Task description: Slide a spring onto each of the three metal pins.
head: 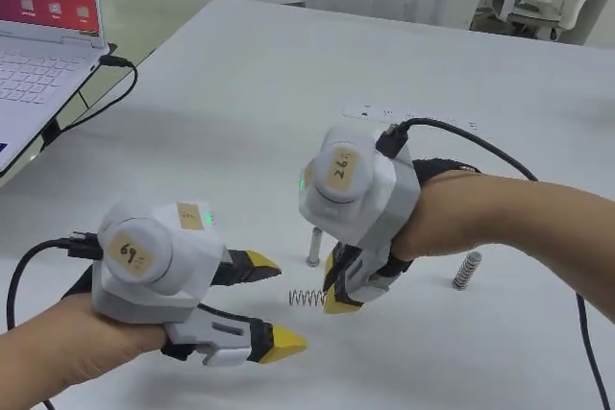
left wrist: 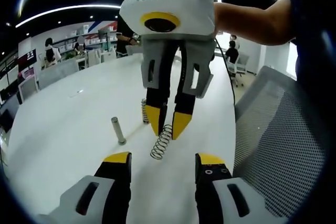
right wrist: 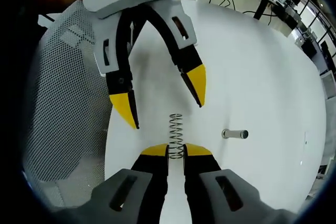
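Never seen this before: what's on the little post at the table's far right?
A spring wraps that pin; the coils hide its shaft, only its top seems to show.

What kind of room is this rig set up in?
Looks like an open-plan office or lab: a laptop by a big white table, mesh office chairs, and people at desks further back.
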Demonstrator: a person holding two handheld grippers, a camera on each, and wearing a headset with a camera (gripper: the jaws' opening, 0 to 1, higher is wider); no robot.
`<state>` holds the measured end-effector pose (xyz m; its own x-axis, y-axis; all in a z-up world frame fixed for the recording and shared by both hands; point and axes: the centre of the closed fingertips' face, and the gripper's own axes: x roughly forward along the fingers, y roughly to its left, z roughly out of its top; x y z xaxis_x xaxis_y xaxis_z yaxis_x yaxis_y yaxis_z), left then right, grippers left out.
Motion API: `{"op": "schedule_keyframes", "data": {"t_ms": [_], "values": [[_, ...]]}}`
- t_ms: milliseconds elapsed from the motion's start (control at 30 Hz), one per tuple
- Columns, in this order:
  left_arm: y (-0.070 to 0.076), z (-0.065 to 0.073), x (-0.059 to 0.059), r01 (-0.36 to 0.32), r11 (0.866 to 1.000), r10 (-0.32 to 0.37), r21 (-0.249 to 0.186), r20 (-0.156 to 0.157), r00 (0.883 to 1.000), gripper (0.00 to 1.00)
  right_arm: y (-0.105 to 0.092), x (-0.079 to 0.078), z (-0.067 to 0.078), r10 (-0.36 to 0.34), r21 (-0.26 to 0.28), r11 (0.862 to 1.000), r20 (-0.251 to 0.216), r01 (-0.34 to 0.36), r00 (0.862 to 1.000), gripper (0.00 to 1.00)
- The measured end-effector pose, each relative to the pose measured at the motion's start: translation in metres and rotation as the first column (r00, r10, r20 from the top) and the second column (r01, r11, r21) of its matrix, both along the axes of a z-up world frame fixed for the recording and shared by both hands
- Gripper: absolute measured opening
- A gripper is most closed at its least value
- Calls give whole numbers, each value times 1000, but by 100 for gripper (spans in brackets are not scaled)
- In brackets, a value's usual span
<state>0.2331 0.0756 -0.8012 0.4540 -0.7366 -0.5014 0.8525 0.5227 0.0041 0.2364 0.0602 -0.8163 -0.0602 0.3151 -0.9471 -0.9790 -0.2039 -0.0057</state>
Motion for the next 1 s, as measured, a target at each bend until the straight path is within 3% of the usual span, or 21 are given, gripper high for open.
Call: {"op": "schedule_keyframes", "data": {"t_ms": [467,1000], "values": [[-4,4,-4,44,999,-44,8,28,999,21,0,-8,7,36,-9,999,5,-36,999,8],[-7,4,-5,69,997,-70,16,39,997,9,1,-12,7,61,-19,998,1,-61,998,8]]}}
